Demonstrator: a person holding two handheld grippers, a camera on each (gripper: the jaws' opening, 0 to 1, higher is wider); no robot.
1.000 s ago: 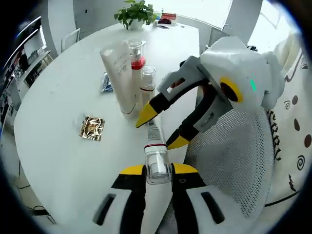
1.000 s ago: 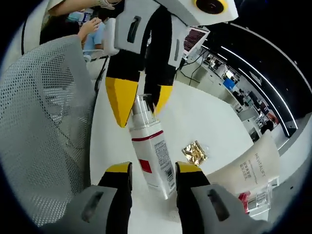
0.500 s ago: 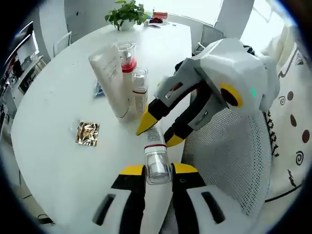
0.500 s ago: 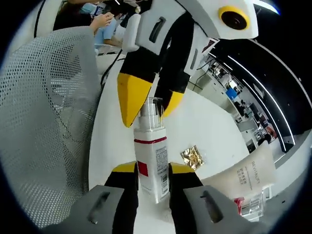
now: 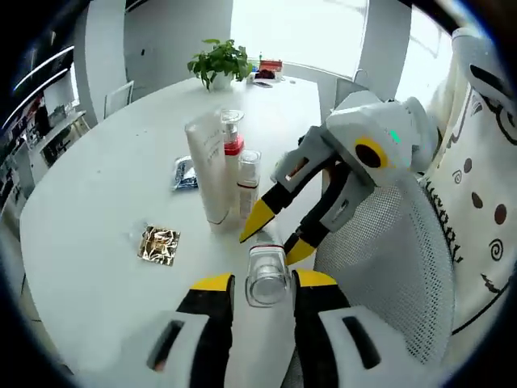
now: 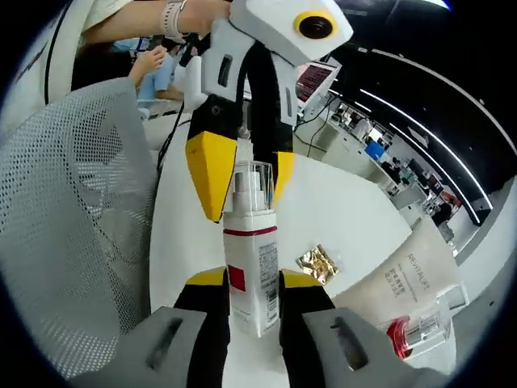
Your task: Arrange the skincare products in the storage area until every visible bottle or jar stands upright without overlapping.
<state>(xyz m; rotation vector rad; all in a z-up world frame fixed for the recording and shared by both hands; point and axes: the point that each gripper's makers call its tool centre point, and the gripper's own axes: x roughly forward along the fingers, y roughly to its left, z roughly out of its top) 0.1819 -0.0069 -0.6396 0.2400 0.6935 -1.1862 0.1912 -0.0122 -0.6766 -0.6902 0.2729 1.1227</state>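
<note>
The pump bottle [image 6: 252,263] with the red band is caught between both tools near the desk [image 5: 97,202] edge: the right hand-held gripper [image 6: 251,283] is clenched on its white body, while the left hand-held gripper [image 5: 265,284] has its jaws at either side of the clear cap [image 5: 266,275], close to it, though whether they actually press it I cannot tell. The bottle looks raised toward vertical in the right gripper view, but its base is hidden between the jaws, so I cannot say it rests on the desk yet. Further in on the desk a group appears already sorted: a tall white tube [image 5: 208,174] standing on its cap, a red-collared bottle [image 5: 233,145] behind it and a small clear-capped bottle [image 5: 248,182] just beside it, all upright and close together. What seems left is to set the held bottle down near that group without knocking it, then let go. A crumpled gold foil wrapper [image 5: 160,245] and a blue sachet [image 5: 186,172] lie flat on the desk near the group, a potted plant [image 5: 219,63] stands at the far side, and a mesh chair back [image 6: 73,218] crowds the edge where the tools work
</note>
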